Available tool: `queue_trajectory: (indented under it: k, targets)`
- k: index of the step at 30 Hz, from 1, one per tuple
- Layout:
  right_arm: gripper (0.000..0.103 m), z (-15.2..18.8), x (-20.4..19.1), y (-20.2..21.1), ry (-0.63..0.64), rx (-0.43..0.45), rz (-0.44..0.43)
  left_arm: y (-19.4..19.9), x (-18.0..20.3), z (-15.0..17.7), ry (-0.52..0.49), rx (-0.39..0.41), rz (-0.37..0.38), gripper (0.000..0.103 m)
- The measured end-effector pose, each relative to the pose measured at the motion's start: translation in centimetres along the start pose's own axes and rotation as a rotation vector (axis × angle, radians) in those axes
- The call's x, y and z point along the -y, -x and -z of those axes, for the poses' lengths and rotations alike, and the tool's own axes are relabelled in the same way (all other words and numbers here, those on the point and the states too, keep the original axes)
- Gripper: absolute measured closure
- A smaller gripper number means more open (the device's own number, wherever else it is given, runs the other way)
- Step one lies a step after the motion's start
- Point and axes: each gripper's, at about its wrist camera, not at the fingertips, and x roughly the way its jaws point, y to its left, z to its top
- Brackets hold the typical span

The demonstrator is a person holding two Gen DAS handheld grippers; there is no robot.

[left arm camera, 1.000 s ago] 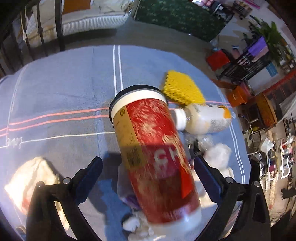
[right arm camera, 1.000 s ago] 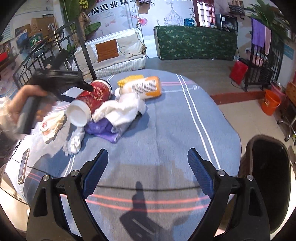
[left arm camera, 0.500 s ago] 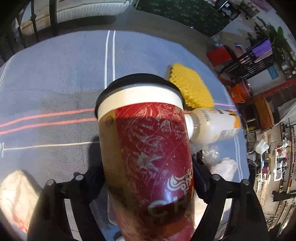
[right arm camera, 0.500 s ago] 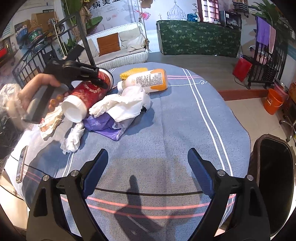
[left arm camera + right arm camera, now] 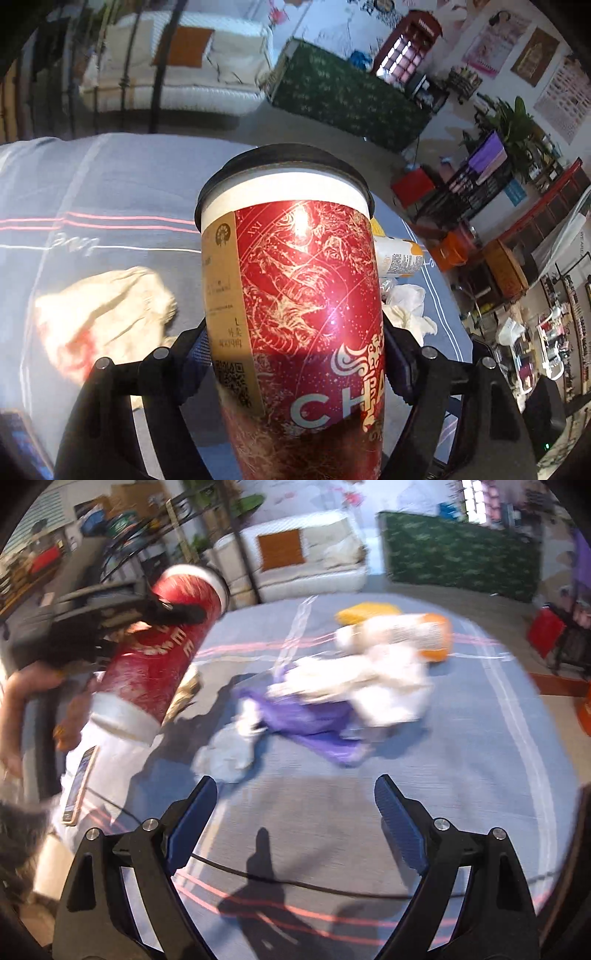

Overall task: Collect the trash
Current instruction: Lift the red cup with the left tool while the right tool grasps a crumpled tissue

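1. While its jaws clamp the sides of a tall red paper cup (image 5: 306,314) with a black lid and gold patterning, the left gripper (image 5: 295,354) holds that cup tilted, clear above the table (image 5: 461,760) with its blue striped cloth.
2. Jaws standing wide and empty, the right gripper (image 5: 295,808) hangs over bare cloth.
3. Ahead of it on the table lie crumpled white tissues (image 5: 373,686) on a purple plastic bag (image 5: 314,720), touching a white bottle with an orange end (image 5: 402,635).
4. Beside the bottle sits a yellow sponge (image 5: 365,611).
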Motion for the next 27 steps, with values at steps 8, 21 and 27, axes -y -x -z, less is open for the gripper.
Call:
queue_trajectory:
  k: [8, 21, 27]
  targets:
    - [0.032, -1.9, -4.2, -6.8, 0.035, -0.097, -0.055, 4.6, -2.3, 3.6, 0.002, 0.111, -0.045, 0.027]
    - [0.077, -1.6, -5.1, -7.5, -0.010, -0.084, -0.075, 6.7, -3.3, 6.3, 0.009, 0.144, -0.017, 0.027]
    - [0.077, -0.5, -3.8, -3.0, -0.042, -0.011, -0.087, 7.6, -2.1, 6.9, -0.013, 0.177, -0.015, 0.027]
